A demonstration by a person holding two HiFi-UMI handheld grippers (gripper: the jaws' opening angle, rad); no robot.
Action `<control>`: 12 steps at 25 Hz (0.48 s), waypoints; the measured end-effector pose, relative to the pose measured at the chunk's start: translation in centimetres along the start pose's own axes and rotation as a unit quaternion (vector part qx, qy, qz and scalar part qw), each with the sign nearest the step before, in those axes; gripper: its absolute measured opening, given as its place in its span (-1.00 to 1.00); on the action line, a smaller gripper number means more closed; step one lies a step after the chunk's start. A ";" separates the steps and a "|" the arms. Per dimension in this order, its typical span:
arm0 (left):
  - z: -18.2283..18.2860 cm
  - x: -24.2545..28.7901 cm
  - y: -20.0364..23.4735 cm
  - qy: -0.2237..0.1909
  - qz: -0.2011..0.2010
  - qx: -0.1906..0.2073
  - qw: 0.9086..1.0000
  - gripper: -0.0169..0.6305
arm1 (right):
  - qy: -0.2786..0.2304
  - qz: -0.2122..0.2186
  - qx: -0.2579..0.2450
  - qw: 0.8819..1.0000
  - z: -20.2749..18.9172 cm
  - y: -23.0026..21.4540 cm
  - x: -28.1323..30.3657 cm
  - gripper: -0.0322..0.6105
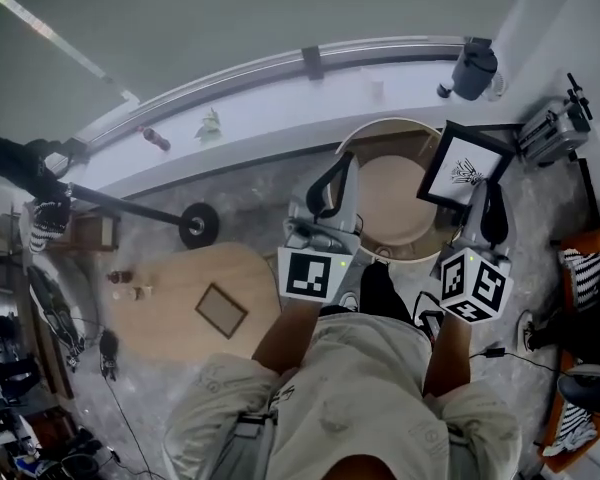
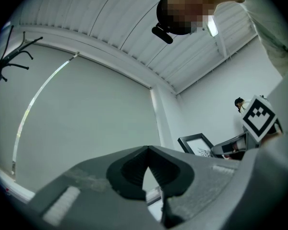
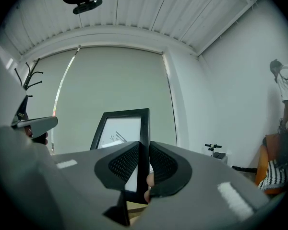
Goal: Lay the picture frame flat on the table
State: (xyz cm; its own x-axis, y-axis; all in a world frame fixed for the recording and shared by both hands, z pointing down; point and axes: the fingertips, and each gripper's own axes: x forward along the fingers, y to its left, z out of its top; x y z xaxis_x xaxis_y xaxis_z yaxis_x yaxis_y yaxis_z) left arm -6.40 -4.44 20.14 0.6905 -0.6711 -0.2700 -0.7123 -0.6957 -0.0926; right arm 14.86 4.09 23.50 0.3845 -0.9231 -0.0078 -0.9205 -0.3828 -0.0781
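Observation:
A black picture frame (image 1: 466,169) with a white print is held upright above the right edge of a round wooden table (image 1: 388,206). My right gripper (image 1: 485,206) is shut on the frame's lower right edge. In the right gripper view the frame (image 3: 121,129) stands between the ribbed pads (image 3: 159,163), and the right gripper (image 3: 144,146) clamps its side bar. My left gripper (image 1: 331,184) hovers over the table's left rim, apart from the frame. In the left gripper view that gripper (image 2: 147,151) has its tips together with nothing held; the frame (image 2: 198,144) shows beyond it.
A second, oval wooden table (image 1: 175,313) lies to the left, with a small frame (image 1: 220,310) flat on it. A barbell (image 1: 195,224) rests on the floor. A dark jug (image 1: 473,69) sits on the windowsill. An orange seat with striped cushions (image 1: 586,268) stands at the right.

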 end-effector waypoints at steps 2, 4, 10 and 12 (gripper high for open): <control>-0.1 1.3 0.2 -0.004 0.005 0.004 1.000 -0.94 | -0.002 0.001 0.003 1.000 0.1 -0.8 1.5 -0.68; -0.1 2.7 0.4 -0.006 0.006 0.006 1.000 -0.94 | -0.006 0.002 0.007 1.000 0.4 -1.4 3.1 -0.68; -0.7 7.5 1.2 -0.010 0.014 0.017 1.000 -0.94 | -0.010 0.011 0.015 1.000 0.6 -2.5 8.2 -0.68; -1.0 8.9 1.2 -0.009 0.016 0.021 1.000 -0.94 | -0.010 0.011 0.020 1.000 0.6 -3.2 9.6 -0.68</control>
State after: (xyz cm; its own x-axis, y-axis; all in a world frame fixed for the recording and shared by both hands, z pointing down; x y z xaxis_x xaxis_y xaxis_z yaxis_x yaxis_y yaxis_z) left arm -1.02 -11.50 18.55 0.6646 -0.6885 -0.2902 -0.7395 -0.6619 -0.1230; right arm 21.53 -3.56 23.04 0.3658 -0.9302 -0.0290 -0.9255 -0.3603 -0.1165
